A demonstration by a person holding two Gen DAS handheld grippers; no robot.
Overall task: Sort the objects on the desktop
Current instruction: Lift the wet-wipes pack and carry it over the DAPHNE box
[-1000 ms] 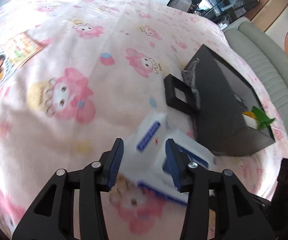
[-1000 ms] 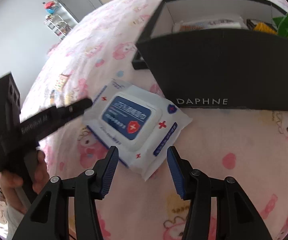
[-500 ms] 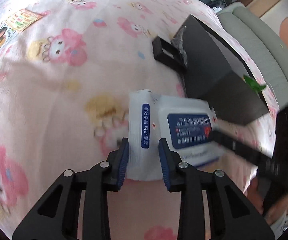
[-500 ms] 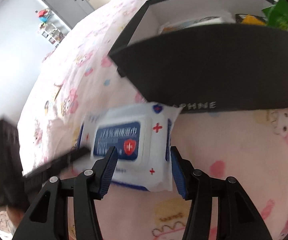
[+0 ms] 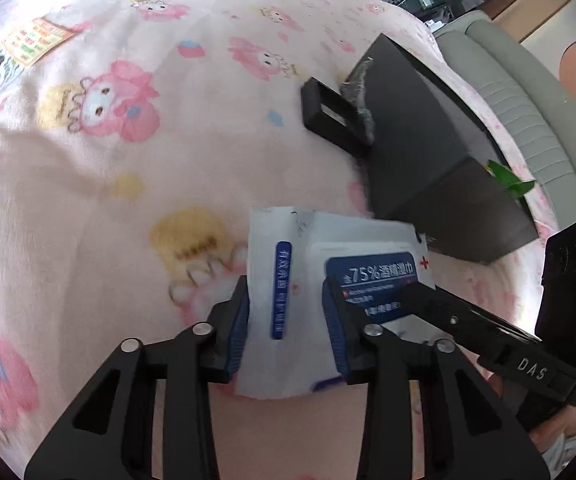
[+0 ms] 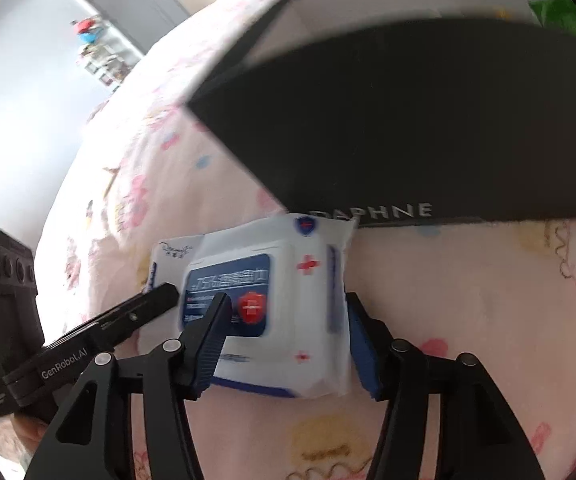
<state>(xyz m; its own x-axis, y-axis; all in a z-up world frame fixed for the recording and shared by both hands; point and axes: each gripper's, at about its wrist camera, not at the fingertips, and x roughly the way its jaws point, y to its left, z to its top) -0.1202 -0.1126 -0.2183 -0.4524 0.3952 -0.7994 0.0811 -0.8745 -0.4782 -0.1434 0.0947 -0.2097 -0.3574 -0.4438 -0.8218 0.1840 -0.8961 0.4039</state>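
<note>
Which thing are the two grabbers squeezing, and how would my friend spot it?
Find the big black cardboard box on the pink cartoon blanket. Just in front of it is a soft white wet-wipe pack, gripped by the left gripper and right gripper. Only it has a blue label and red crosses.

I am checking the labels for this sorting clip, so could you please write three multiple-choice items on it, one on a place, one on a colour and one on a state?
1. Where does the wipes pack sit relative to the black box?
A. inside it
B. in front of its lettered wall
C. on its rim

2. What colour is the pack's central label?
A. blue
B. green
C. yellow

3. How does the left gripper stand?
A. wide open, away from the pack
B. closed on the pack's end flap
C. out of view

Answers: 1 B, the pack overlaps the box's lettered wall from outside; 2 A, blue panel with white print; 3 B, both pads press the flap.
</note>
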